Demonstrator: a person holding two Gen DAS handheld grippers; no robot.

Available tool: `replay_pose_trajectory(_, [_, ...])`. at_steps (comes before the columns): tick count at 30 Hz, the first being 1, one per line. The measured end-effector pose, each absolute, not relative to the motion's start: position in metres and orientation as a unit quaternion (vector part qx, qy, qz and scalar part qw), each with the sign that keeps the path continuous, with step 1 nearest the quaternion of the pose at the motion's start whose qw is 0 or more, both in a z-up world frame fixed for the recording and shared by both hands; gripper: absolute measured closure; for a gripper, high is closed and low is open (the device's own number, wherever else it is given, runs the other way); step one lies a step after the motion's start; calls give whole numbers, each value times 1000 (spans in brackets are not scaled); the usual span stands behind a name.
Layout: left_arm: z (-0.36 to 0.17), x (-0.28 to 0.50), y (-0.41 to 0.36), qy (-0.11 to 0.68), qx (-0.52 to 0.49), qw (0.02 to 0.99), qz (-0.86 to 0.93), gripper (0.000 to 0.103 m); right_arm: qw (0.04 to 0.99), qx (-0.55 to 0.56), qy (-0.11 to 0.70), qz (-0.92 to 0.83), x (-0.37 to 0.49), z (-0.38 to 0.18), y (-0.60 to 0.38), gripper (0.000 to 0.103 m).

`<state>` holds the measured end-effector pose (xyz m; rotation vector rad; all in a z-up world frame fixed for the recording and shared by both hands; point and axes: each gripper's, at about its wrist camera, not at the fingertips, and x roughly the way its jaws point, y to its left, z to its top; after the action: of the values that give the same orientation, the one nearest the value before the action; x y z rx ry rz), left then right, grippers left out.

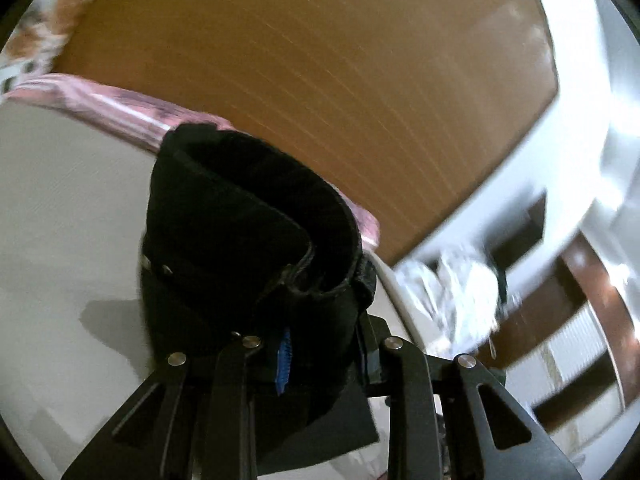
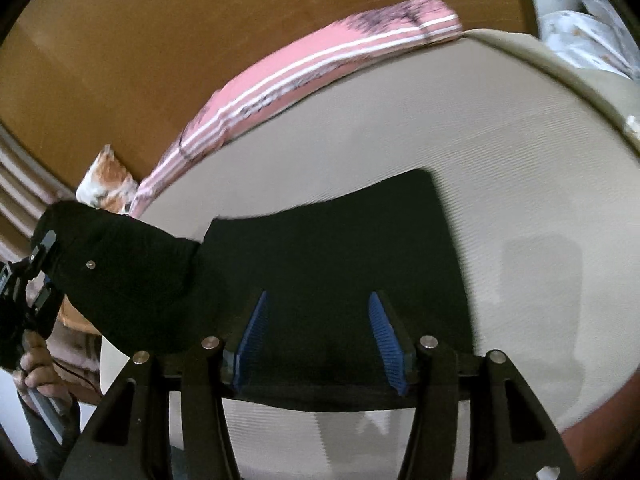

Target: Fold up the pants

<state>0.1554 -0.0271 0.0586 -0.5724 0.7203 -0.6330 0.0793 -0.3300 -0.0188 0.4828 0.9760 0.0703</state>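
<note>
The black pants (image 2: 332,248) lie partly folded on a beige bed sheet (image 2: 480,132). My right gripper (image 2: 320,332) is open with its blue pads over the flat part, holding nothing. My left gripper (image 1: 316,356) is shut on the waistband end of the black pants (image 1: 248,232) and holds it lifted off the bed. The lifted end, with a small metal button, shows at the left of the right wrist view (image 2: 120,272), with the left gripper (image 2: 28,280) and the hand on it beside it.
A pink striped blanket (image 2: 320,64) lies along the bed's far edge against a wooden headboard (image 1: 320,60). A patterned pillow (image 2: 108,180) sits at the corner. White crumpled cloth (image 1: 452,288) and wooden furniture stand beside the bed.
</note>
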Motion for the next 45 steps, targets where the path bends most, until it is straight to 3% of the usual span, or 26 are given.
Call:
replay_pose_trajectory(10, [-3,156,-184,447,-148,801,-369,78,851,272,449,-7,56,-30,-407,51])
replay_pose_trajectory(15, [-51,136,-228,491,-71,787,-366,78,845,285,452,-2,54,-39,-423,51])
replay_pose_trajectory(19, [-57,126,-237,475,-23,802,-361,73,840,282,463,28,65,-45,-420,51])
replay_pose_trajectory(30, [-34,94,-204,470,-4,785,-403,50,784,332,501,156,114,-79,-402,51])
replay_pose_trajectory(35, [-34,98,-166,474,-20,800,-368,50,766,370,492,186,127,-93,-415,50])
replay_pose_trajectory(39, [-36,109,-129,476,-45,817,-323,49,745,417,478,204,130,-104,-427,38])
replay_pose_trajectory(45, [-55,122,-95,486,-61,829,-271,49,750,392,479,234,145,-108,-419,38])
